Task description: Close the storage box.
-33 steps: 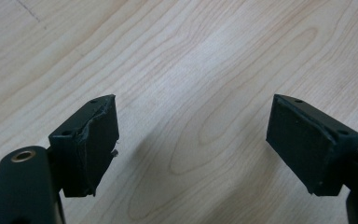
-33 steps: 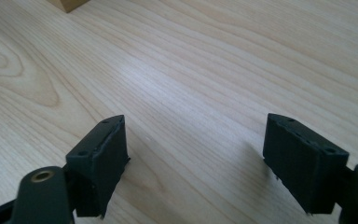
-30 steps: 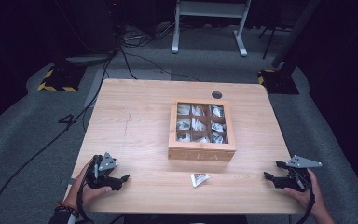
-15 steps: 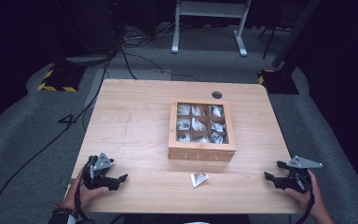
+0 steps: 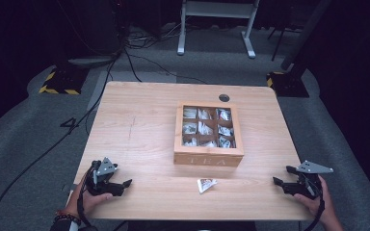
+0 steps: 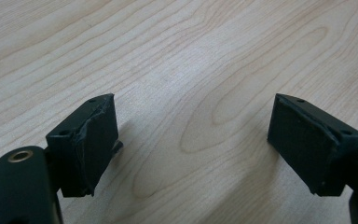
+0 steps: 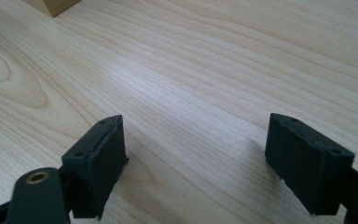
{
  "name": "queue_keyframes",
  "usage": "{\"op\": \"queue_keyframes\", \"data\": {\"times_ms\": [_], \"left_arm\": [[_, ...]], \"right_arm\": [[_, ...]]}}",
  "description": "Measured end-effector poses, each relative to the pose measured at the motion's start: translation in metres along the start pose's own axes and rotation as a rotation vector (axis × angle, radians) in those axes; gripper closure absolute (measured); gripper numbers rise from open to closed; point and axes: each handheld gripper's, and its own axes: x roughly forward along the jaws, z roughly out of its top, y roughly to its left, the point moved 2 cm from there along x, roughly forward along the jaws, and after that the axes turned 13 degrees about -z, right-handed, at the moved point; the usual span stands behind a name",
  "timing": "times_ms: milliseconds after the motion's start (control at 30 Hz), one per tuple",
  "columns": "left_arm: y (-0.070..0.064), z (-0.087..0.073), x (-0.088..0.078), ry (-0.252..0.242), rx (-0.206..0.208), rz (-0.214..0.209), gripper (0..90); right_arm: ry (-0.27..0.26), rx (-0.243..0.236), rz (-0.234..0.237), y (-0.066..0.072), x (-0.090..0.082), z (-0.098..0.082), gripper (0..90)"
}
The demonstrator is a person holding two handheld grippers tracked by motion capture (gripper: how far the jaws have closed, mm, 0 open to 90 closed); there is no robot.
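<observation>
- The light wooden table [image 5: 139, 139] carries everything.
- The square wooden tea box with a glass lid [image 5: 207, 134] stands right of the middle, with sachets inside its compartments.
- The left gripper [image 5: 123, 184] rests at the near left corner, its jaws wide apart and empty.
- The right gripper [image 5: 278, 182] rests at the near right corner, equally open and empty.
- The small white tea sachet [image 5: 205, 184] lies just in front of the box, between both grippers.

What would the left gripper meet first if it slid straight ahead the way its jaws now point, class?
Probably the tea bag. The left gripper lies near the table's front edge, jaws open and pointing right along it. Bare wood lies between them, though the line may pass just beside the bag.
</observation>
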Motion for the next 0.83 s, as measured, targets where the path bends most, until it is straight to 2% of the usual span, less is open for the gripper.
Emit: {"op": "queue_keyframes", "data": {"times_ms": [833], "left_arm": [[0.0008, 0.0009, 0.0004, 0.001, -0.003, 0.009, 16.4]], "right_arm": [[0.000, 0.002, 0.001, -0.0007, -0.0002, -0.0002, 21.1]]}}
